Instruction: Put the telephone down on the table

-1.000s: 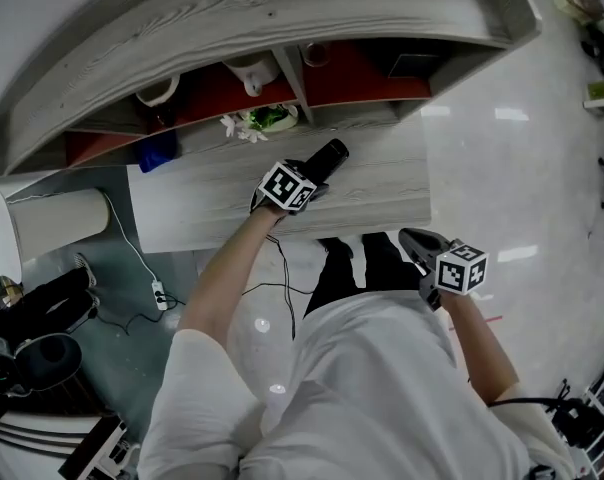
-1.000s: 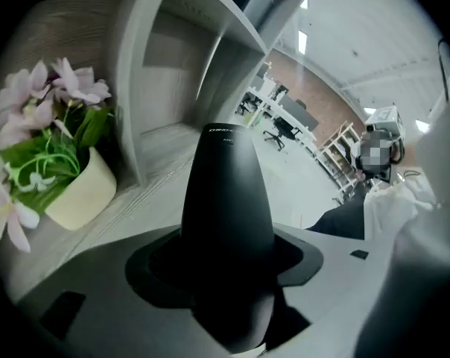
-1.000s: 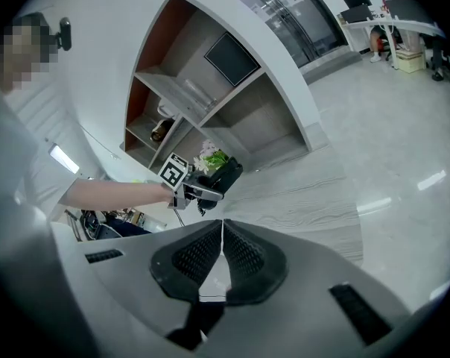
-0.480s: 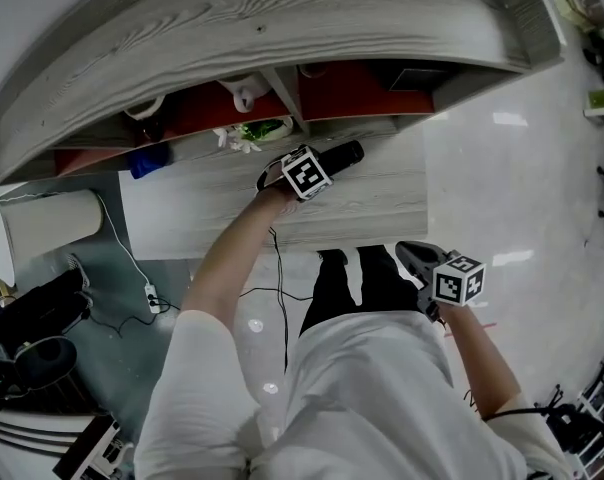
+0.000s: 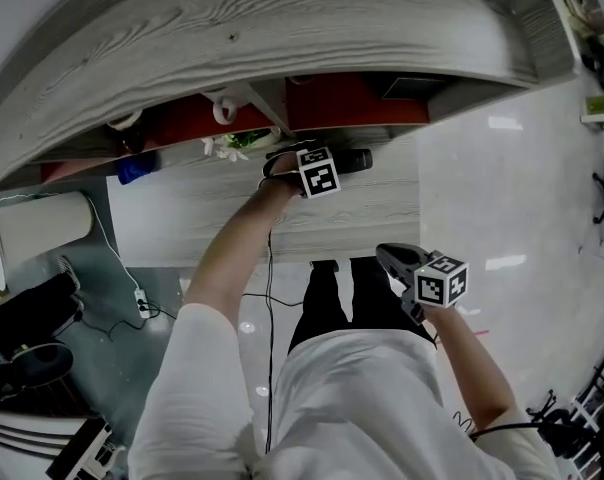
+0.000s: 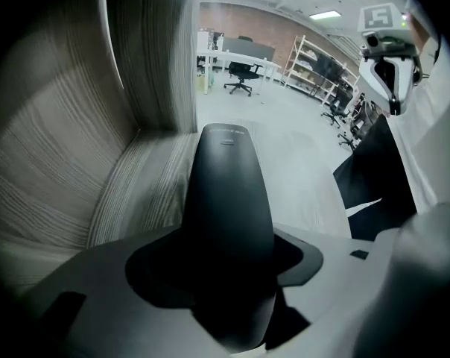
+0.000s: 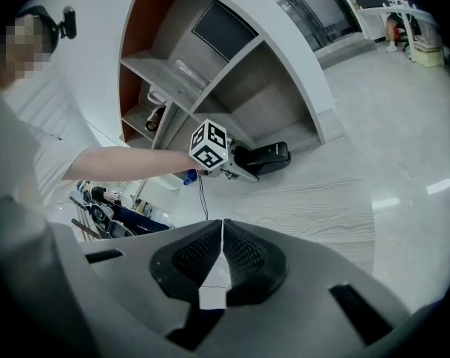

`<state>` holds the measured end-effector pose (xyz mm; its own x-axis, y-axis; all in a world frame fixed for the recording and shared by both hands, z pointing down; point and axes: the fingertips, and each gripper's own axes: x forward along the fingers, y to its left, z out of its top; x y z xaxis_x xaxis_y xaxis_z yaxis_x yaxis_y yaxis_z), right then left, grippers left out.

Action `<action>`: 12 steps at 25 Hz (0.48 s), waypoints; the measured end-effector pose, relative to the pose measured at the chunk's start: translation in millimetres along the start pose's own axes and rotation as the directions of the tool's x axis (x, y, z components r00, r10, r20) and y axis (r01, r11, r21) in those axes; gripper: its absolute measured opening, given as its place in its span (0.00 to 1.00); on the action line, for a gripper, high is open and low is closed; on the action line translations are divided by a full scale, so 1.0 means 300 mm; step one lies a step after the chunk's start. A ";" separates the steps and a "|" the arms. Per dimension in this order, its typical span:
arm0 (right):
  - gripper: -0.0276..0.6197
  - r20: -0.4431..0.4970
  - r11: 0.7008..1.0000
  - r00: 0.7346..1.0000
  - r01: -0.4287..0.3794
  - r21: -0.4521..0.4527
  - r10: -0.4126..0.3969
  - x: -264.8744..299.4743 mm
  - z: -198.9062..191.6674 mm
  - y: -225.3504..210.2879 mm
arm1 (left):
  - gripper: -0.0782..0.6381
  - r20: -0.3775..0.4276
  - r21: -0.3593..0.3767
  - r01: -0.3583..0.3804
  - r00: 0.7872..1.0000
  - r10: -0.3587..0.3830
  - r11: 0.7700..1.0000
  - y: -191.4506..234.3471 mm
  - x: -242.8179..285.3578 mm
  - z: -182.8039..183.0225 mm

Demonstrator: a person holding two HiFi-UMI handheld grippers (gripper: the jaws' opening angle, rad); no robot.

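In the head view my left gripper (image 5: 327,165) reaches over the grey wood table (image 5: 212,218), close to its back edge under the shelf. It is shut on a black telephone handset (image 5: 356,159), which sticks out to the right, lying almost level and low over the table top. In the left gripper view the handset (image 6: 226,192) fills the space between the jaws. Whether it touches the wood I cannot tell. My right gripper (image 5: 390,257) hangs off the table's front right corner, shut and empty, its pads (image 7: 240,253) meeting. From there the handset (image 7: 266,156) shows near the shelf base.
A curved grey shelf unit (image 5: 282,28) with red-backed compartments overhangs the table's back. It holds white cups (image 5: 219,106), a blue object (image 5: 139,167) and a flower sprig (image 5: 230,145). A cable (image 5: 270,268) drops from the table's front. Glossy floor (image 5: 502,188) lies to the right.
My left gripper carried the handset toward the table's back right and lower, rolling it from slanted to nearly level. The right gripper sank slightly.
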<state>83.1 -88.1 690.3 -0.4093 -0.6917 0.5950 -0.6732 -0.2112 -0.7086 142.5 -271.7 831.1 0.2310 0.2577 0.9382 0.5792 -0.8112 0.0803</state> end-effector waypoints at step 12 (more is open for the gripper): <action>0.07 -0.034 1.000 0.999 0.006 0.023 -0.005 -0.036 -0.034 -0.081 | 0.52 -0.034 0.077 -0.113 0.993 0.116 0.991 0.055 0.093 0.102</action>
<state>97.6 -68.5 705.2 -0.4266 -0.6665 0.6114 -0.6613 -0.2313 -0.7135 182.4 -261.9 848.4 0.2695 0.1438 0.9522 0.6077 -0.7924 -0.0523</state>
